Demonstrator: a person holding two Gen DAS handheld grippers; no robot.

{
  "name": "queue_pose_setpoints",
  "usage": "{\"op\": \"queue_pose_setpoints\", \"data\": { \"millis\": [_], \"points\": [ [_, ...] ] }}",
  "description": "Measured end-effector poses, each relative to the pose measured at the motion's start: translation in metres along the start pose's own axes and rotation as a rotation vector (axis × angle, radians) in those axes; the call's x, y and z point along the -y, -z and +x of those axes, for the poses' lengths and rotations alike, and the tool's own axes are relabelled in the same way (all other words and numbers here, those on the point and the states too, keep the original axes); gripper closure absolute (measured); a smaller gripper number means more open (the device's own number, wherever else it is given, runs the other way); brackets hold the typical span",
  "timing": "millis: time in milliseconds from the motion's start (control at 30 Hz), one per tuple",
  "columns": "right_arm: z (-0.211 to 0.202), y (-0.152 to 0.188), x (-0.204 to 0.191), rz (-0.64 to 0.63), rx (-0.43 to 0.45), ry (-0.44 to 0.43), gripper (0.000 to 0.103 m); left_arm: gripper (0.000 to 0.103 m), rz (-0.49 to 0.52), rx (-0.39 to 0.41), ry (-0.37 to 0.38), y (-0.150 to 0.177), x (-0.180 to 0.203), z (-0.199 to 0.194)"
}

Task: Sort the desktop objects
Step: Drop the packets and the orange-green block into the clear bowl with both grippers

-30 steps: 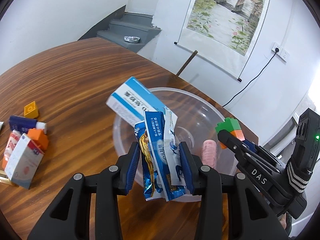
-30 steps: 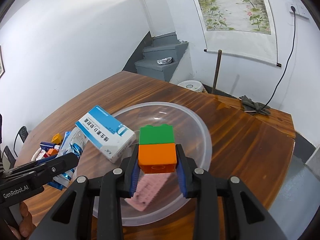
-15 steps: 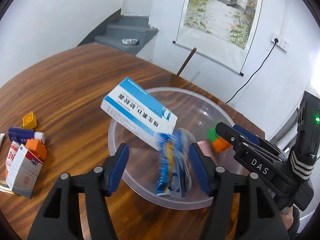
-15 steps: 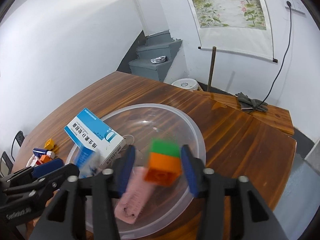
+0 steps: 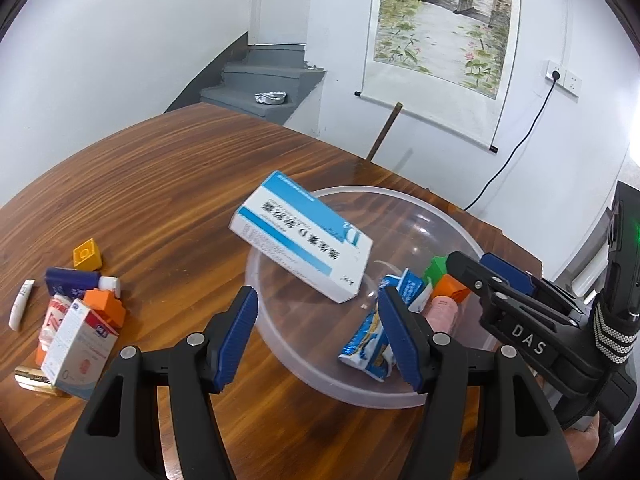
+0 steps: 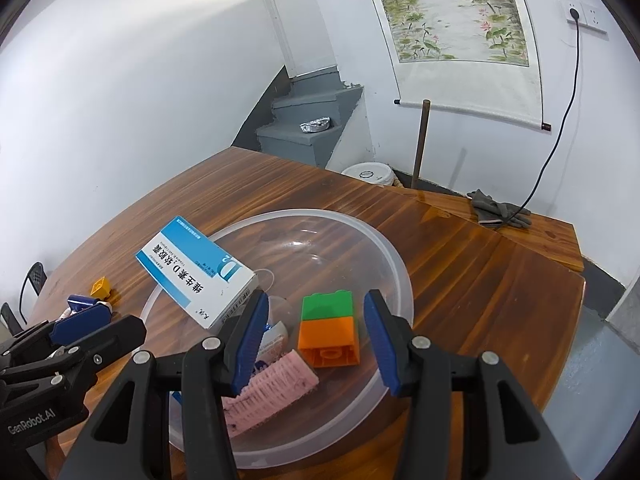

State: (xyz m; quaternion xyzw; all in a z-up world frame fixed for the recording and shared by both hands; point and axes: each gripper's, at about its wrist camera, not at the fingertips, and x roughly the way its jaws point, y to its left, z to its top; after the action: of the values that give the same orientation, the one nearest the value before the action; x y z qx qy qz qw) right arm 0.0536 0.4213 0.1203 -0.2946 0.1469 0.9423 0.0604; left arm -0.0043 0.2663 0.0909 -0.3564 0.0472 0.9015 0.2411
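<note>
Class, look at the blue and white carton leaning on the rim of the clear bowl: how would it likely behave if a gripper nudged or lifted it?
The blue and white carton rests tilted on the clear bowl rim, so a nudge would probably tip or slide it. Its flat faces and sharp edges suggest stiff card, easy to pinch. It looks light for its size, though its contents are unseen.
</note>
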Motion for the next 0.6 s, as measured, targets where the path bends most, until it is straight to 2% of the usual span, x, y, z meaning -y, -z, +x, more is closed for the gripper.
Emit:
{"op": "queue_pose_setpoints", "data": {
  "millis": [233,467,600],
  "points": [
    [-0.004,0.004,-0.016,-0.019,-0.008,-0.017,0.048,0.037,-0.043,0.005,-0.051,0.010,-0.029,-0.014],
    [-0.008,0.012,-0.049,-0.069,-0.010,-0.053,0.043,0.037,-0.101,0.025,-0.095,0.025,-0.063,-0.036],
    [-0.013,0.018,-0.070,-0.112,-0.004,-0.071,0.038,0.037,-0.164,0.023,-0.160,0.041,-0.095,-0.049]
  ]
}}
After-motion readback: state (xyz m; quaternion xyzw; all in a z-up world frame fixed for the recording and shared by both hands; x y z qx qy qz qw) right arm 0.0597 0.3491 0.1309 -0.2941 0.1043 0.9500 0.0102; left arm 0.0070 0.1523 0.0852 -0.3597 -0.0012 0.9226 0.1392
